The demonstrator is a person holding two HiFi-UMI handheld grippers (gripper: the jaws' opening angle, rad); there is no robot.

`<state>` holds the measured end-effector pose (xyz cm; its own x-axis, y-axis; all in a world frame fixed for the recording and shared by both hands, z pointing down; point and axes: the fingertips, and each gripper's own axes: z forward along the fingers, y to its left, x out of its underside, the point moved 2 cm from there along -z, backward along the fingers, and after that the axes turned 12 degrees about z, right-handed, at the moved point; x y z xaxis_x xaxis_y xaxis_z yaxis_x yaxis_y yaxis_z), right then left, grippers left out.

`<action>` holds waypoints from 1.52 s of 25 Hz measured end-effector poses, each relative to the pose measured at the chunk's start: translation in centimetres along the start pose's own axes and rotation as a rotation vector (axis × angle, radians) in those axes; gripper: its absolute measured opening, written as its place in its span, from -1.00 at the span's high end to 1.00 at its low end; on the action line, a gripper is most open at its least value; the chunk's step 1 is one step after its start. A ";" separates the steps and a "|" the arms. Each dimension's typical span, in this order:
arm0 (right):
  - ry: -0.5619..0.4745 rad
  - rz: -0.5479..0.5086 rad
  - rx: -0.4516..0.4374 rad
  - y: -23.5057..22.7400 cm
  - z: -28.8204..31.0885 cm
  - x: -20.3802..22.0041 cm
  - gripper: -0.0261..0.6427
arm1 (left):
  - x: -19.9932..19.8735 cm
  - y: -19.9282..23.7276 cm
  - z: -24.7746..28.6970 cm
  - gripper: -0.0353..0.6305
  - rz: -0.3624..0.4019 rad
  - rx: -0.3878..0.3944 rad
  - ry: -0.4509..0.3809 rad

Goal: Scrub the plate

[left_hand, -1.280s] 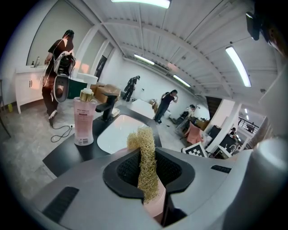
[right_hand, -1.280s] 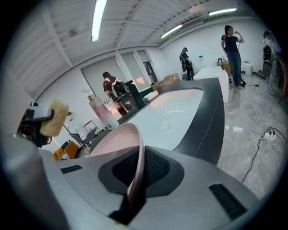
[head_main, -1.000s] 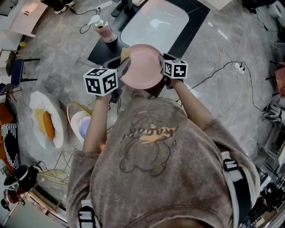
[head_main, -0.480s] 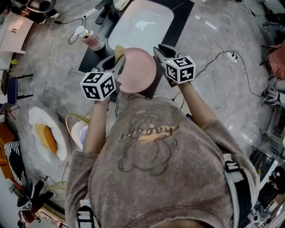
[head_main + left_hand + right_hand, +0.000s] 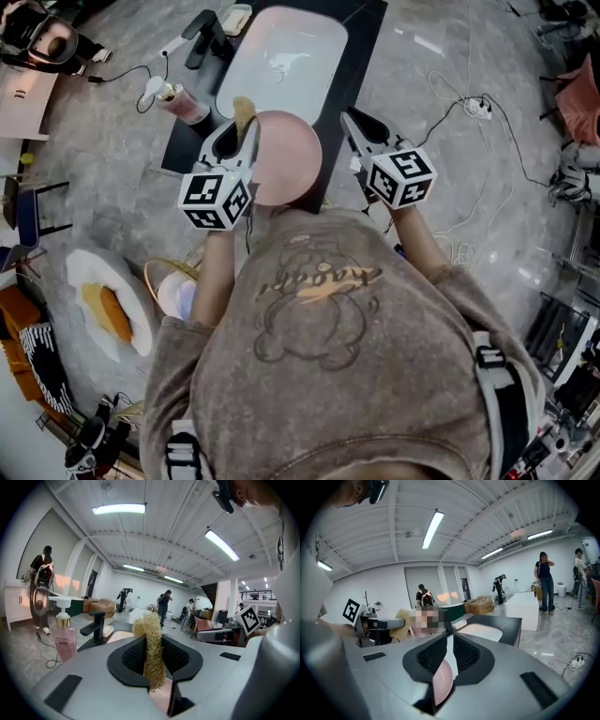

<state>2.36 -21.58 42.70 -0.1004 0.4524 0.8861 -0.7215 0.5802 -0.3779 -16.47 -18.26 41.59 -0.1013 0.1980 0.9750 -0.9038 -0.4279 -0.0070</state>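
The pink plate (image 5: 289,159) sits on the person's side of the sink (image 5: 281,56), its top rim just meeting the sink's near end. Its face is turned up toward the head view, so it reads as an almost full disc, a little taller than wide, with no real long axis. It covers the near edge of the black counter (image 5: 361,56) that frames the sink.

The left gripper (image 5: 239,131) is just left of the plate and points toward the sink. Its jaws are clamped on a golden loofah scrubber (image 5: 153,648), which stands upright between them with its frayed top curling above the jaw tips. Its inner jaw runs right along the plate's left rim.

The right gripper (image 5: 361,120) is at the sink's near right corner, with a strip of bare counter between it and the plate's right rim. Its jaws are closing to a narrow slot. A sliver of the plate's pink shows low in that slot, but neither pad is seen pressing on it.

Each marker cube (image 5: 216,199) carries black-and-white square patterns. The lettering across the shirt (image 5: 319,319) is too blurred to read.

Left of the sink stand a black faucet (image 5: 204,33) and a pink pump soap bottle (image 5: 180,103), both well clear of the plate.
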 end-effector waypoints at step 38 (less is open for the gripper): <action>-0.073 0.024 0.060 -0.2 -1.1 2.3 0.93 | 2.6 -0.4 -1.4 0.67 0.001 -0.090 -0.019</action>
<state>3.06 -19.91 44.50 -0.1658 0.4139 0.8951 -0.7577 0.5275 -0.3842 -16.89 -16.35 43.79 -0.0949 0.1801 0.9791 -0.9374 -0.3473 -0.0270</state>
